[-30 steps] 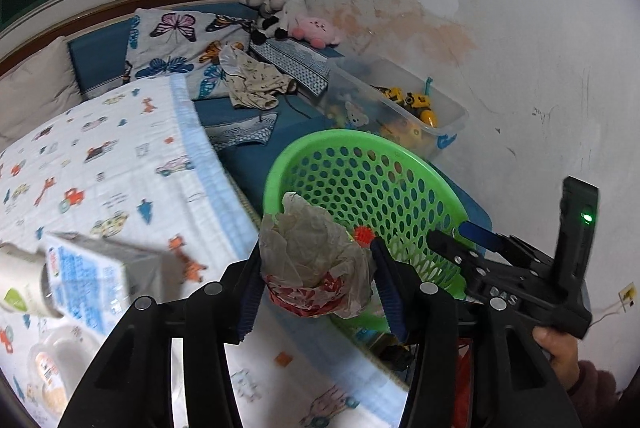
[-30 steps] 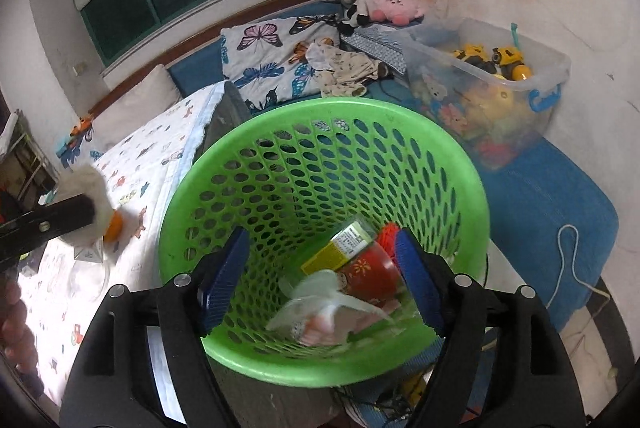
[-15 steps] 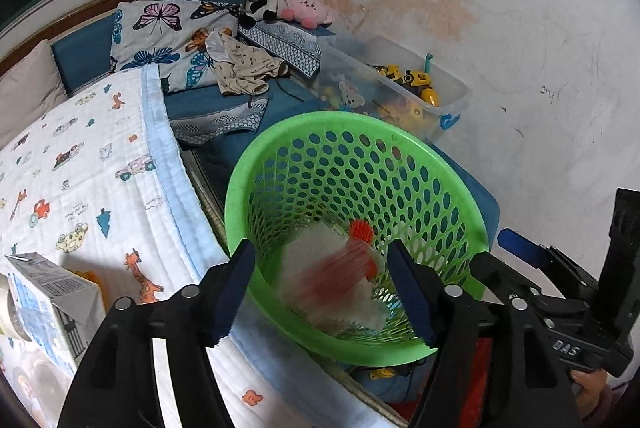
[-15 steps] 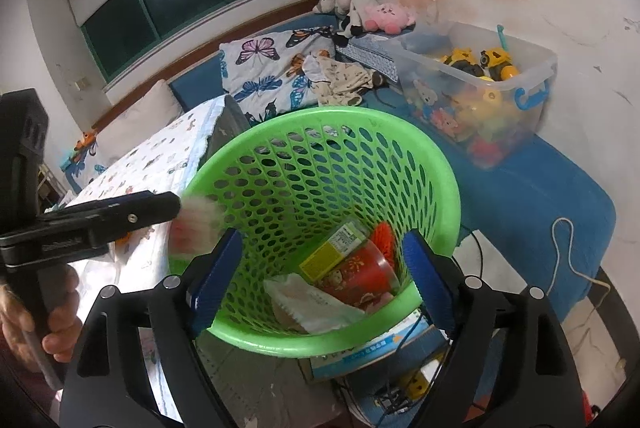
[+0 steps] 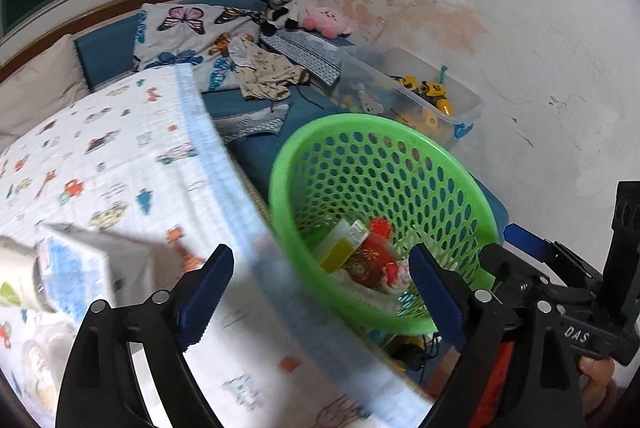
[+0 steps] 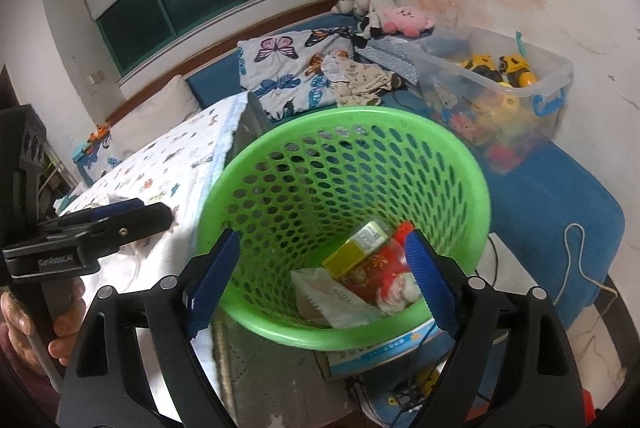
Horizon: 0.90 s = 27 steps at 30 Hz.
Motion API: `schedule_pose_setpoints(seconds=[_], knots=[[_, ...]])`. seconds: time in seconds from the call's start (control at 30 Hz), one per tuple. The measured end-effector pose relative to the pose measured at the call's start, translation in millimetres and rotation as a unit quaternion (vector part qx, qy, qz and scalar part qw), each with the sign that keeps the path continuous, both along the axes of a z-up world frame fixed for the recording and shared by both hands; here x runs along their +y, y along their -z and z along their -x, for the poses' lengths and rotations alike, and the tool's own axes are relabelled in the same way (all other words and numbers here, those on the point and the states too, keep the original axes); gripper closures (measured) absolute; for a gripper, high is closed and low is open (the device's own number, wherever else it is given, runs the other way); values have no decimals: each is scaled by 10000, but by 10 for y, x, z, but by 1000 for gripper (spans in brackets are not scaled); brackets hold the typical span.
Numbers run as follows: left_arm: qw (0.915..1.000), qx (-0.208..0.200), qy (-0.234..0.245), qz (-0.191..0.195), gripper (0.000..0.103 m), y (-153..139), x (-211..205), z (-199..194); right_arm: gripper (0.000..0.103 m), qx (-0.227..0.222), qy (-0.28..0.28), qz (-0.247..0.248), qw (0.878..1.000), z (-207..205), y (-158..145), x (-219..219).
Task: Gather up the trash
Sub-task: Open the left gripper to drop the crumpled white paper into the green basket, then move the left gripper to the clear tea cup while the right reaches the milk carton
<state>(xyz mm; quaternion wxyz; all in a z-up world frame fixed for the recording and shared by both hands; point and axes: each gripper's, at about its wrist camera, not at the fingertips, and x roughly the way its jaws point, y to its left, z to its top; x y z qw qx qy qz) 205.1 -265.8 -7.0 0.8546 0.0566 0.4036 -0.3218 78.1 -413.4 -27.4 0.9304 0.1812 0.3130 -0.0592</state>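
beside the bed, green basket (image 6: 344,132) sits with several pieces of trash at its bottom: a yellow-green carton (image 6: 356,248), a red wrapper (image 6: 380,274), crumpled white paper (image 6: 332,296). left gripper (image 5: 316,292) spread wide, nothing between its pads, pointed at the blanket's (image 5: 100,164) edge. right gripper (image 6: 320,276) also wide apart and empty, over the basket mouth. left to do, by my reading: a blue-and-white carton (image 5: 76,268) lies on the blanket, blurred, with other packaging near it. task part done; more pickups likely.
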Motion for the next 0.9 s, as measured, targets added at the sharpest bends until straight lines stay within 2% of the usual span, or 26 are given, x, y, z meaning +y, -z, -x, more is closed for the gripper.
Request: schedule_pose_setpoints(seconds=[0.37,0.63,0.9], knots=[[9957,-211,-898,-79,15,-46,851,107,17,-56,-563,66,9984,-186,-70,427],[9840,-224,-1757,-174,11,26,1665,97,17,-82,-999,116,9949,-351,-110,774],[9749,11,-2209,-264,10,245,2168,62,15,-59,-1387,167,9902,-520,-115,1083]])
